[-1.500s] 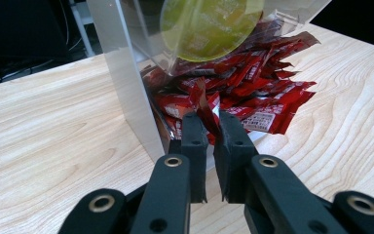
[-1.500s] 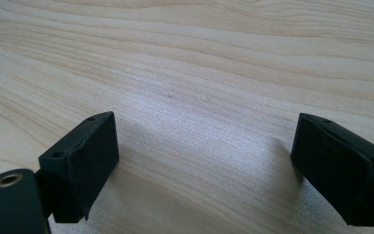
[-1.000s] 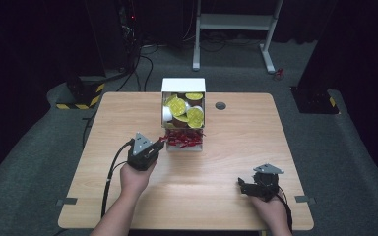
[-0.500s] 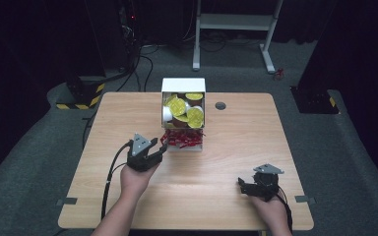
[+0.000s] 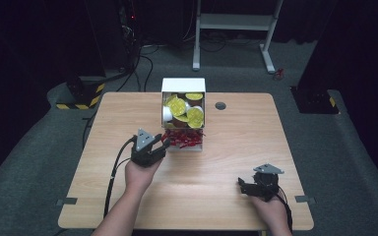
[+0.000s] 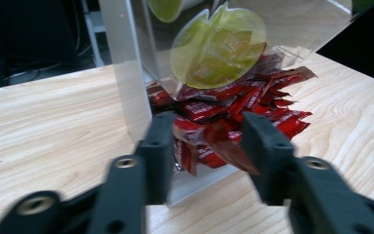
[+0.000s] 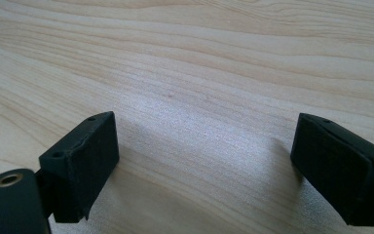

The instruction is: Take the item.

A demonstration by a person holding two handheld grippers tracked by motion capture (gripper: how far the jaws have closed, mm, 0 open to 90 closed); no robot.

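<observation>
The red sachets (image 6: pixel 233 112) lie heaped in the bottom opening of the clear dispenser box (image 5: pixel 183 115), which stands at the middle of the far half of the desk (image 5: pixel 236 147). Some sachets spill out of the opening onto the desk surface in front of the box. Above the sachets, inside the box, sit pods with yellow-green lids (image 5: pixel 178 106); in the left gripper view one lid (image 6: pixel 218 46) shows just above the red heap, behind the clear wall.

The left gripper (image 6: pixel 207 146) is at the box's near left corner, pointing into the opening. Its jaws stand partly apart and have just been closing. One red sachet (image 6: pixel 226 146) sticks out of the heap between them; whether the pads press on it cannot be told.

The right gripper (image 7: pixel 204 165) rests on the desk well apart from the box, toward the near right corner. Its jaws are spread wide with bare wood between them.

A small dark round grommet (image 5: pixel 220 105) is set in the desk just to the right of the box
</observation>
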